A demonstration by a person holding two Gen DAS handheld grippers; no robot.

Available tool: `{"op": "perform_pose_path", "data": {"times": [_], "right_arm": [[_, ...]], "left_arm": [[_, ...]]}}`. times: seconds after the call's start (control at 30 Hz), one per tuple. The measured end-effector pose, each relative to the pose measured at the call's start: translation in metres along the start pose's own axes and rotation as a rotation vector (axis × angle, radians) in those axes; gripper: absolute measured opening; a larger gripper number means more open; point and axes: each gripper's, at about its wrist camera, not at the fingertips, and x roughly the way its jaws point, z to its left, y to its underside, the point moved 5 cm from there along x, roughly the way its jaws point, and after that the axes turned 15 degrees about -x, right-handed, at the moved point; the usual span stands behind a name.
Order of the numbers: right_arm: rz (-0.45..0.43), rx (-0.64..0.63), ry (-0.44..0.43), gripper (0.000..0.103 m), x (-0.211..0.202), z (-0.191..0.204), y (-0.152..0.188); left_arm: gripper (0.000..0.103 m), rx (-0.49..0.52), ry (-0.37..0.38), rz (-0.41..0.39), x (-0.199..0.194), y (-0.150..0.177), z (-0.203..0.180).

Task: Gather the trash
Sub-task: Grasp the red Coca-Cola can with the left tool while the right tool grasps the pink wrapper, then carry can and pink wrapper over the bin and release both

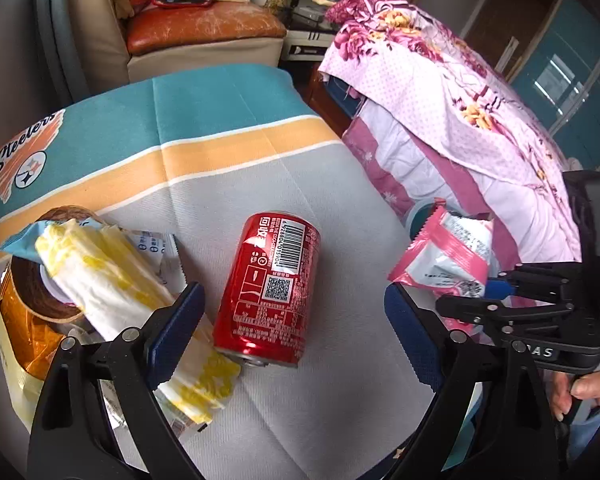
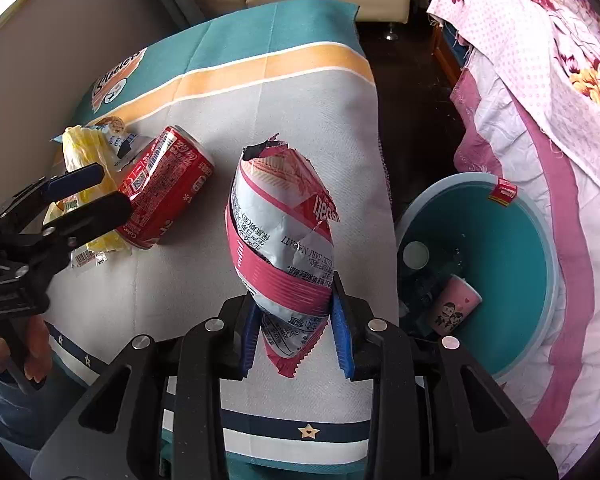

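With a pink cup point(image 2: 456, 300) already in the teal basin point(image 2: 540, 216) at 3 o'clock, the pink wrapper point(image 2: 278, 236) is pinched by the right gripper point(image 2: 298, 330), while the red can point(image 1: 270, 288) and yellow wrapper point(image 1: 112, 280) are left on the table under the left gripper point(image 1: 296, 336), whose jaws are spread.

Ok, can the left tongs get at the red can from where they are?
Probably yes: the left tongs are open and empty with the can lying between them, top side clear; only the yellow wrapper crowds one side.

free: bare tabletop point(image 2: 300, 92) beyond and right of red can point(image 2: 164, 188) | blocked: wrapper heap point(image 1: 112, 292) touching can's left
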Motion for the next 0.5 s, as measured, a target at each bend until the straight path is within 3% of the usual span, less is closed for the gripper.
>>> {"op": "perform_pose_path", "data": {"times": [0.37, 0.43, 0.5], "right_arm": [[-0.007, 0.036, -0.015, 0.030, 0.002, -0.012, 0.004], [-0.010, 0.042, -0.015, 0.030, 0.002, -0.013, 0.005], [-0.012, 0.045, -0.016, 0.030, 0.001, -0.013, 0.006]], "left_arm": [[0.090, 0.012, -0.063, 0.066, 0.041, 0.004, 0.000], [0.080, 0.011, -0.056, 0.068, 0.043, 0.005, 0.000], [0.062, 0.006, -0.049, 0.089, 0.047, 0.007, 0.000]]}}
